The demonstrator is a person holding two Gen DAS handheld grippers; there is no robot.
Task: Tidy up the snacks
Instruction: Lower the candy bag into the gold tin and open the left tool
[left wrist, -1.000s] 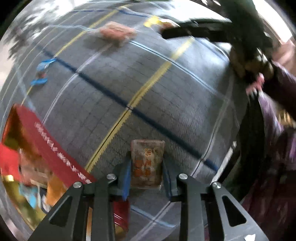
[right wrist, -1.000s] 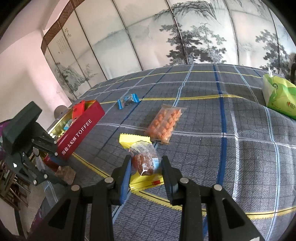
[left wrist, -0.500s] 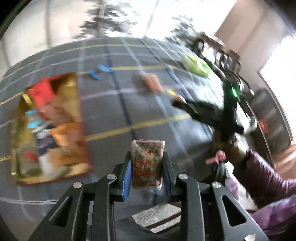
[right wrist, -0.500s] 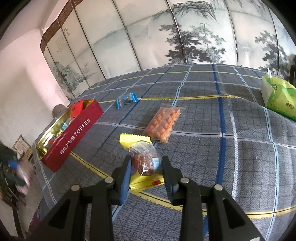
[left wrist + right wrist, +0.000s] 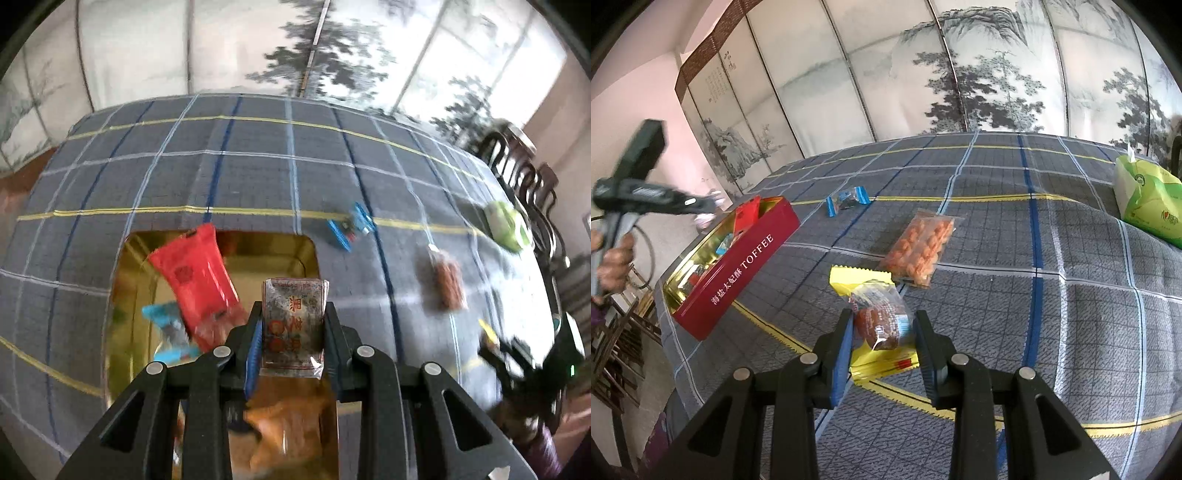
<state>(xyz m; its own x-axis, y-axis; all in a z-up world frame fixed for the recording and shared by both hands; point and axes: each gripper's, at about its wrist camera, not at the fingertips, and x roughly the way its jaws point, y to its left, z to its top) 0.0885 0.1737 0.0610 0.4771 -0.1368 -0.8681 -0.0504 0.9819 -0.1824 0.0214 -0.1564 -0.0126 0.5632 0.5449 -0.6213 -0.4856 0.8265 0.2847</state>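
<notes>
While poised over the open tin point(image 5: 122, 288), left gripper point(image 5: 293, 332) clamped on a small brown snack packet point(image 5: 293, 325), held upright between the blue-lined pads at centre frame of the left wrist view. Inside the tin, lower left of that view: red packet point(image 5: 195, 277), blue-wrapped sweet point(image 5: 166, 325), orange wrappers point(image 5: 291, 424) at the bottom, partly hidden behind the fingers. Loose on the checked tablecloth point(image 5: 258, 166), right of frame: blue candy point(image 5: 349, 227), bag of orange-brown pieces point(image 5: 448, 280), green tissue pack point(image 5: 508, 225) at far right, all blurred. Right gripper point(image 5: 884, 332) closed on a clear-wrapped brown pastry point(image 5: 881, 317), lower centre of the right wrist view, above a yellow packet point(image 5: 857, 280) lying flat on the cloth; whether the pastry clears the yellow packet, not certain. Same view, left of frame: red toffee tin point(image 5: 746, 266); centre: bag of orange puffs point(image 5: 919, 245) and blue candy point(image 5: 847, 199); upper right: tissue pack point(image 5: 1148, 199). Step in hand, judged: delivery of the brown packet into the tin. Next move, judged: lower toward a free gap near the tin's right side, then part the jaws; afterwards, carry the pastry across to the tin. Risk: packet landing on the rim or atop the leaning red packet.
</notes>
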